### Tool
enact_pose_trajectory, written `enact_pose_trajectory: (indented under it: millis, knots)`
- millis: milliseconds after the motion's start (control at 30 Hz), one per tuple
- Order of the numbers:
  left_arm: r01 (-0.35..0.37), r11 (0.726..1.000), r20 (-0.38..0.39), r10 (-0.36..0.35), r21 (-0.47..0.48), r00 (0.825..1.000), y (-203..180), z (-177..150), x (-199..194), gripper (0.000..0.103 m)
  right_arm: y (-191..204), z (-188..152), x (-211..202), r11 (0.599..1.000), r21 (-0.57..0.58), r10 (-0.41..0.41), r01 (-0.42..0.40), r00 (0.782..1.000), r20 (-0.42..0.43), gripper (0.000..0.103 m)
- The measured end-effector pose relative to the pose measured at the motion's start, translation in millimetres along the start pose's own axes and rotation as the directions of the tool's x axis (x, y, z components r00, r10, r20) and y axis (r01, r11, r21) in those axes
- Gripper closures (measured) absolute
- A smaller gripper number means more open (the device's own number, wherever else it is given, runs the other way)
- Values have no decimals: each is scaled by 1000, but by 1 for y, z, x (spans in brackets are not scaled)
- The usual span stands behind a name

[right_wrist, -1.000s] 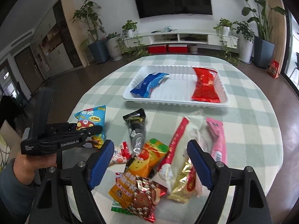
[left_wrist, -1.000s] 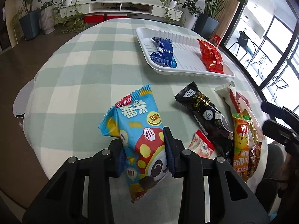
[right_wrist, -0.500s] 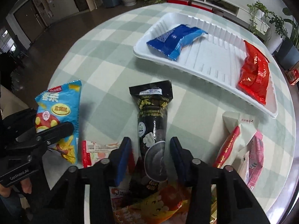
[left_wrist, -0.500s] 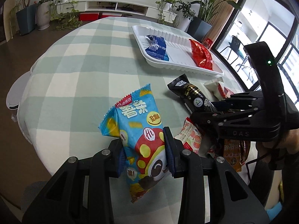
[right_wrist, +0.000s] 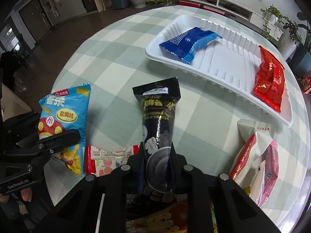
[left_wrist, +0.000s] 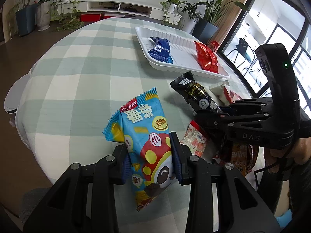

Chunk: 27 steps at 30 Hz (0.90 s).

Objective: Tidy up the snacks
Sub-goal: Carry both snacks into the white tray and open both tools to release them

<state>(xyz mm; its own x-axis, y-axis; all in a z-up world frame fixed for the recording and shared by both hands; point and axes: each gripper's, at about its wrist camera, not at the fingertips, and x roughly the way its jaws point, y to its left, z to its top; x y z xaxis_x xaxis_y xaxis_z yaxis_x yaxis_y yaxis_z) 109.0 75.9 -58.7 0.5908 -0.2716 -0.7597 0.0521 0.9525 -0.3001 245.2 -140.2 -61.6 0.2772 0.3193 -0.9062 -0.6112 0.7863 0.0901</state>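
Now black pkt [right_wrist: 158, 134] pinched btwn R jaws, blue pkt [left_wrist: 144, 139] btwn L.

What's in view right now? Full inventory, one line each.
tray: 1, white, ribbed, far side of the table
blue packet: 1, in the tray, left end
red packet: 1, in the tray, right end
black packet: 1, lying mid-table, near end between the right jaws
light-blue chips bag: 1, near left edge, in the left jaws
loose snacks: several, red, white, pink, orange, heaped at the near right
tablecloth: 1, green-white check, round table
potted plants: several, along the far wall
left gripper: shut on the chips bag
right gripper: just closed on the black packet
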Motion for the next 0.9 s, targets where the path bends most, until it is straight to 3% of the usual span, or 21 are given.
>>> enact_pose_trajectory:
  millis: [167, 300, 433, 667, 900]
  knots:
    - [11, 1000, 8, -11, 2, 1000, -2, 0, -3, 70, -14, -2, -15, 987, 117, 102, -113, 990, 96, 82]
    - [23, 1000, 16, -23, 7, 1000, -4, 0, -4, 70, -22, -5, -22, 956, 193, 191, -223, 967, 171, 82]
    - [25, 1000, 22, -25, 12, 999, -6, 3, -7, 70, -29, -8, -26, 929, 238, 230, -282, 947, 225, 82]
    - [39, 999, 48, -41, 32, 998, -12, 29, -11, 70, -55, -17, -52, 880, 306, 256, -364, 905, 340, 82]
    - [39, 995, 82, -47, 94, 996, -32, 77, -6, 70, -108, -27, -80, 845, 395, 188, -361, 891, 413, 82]
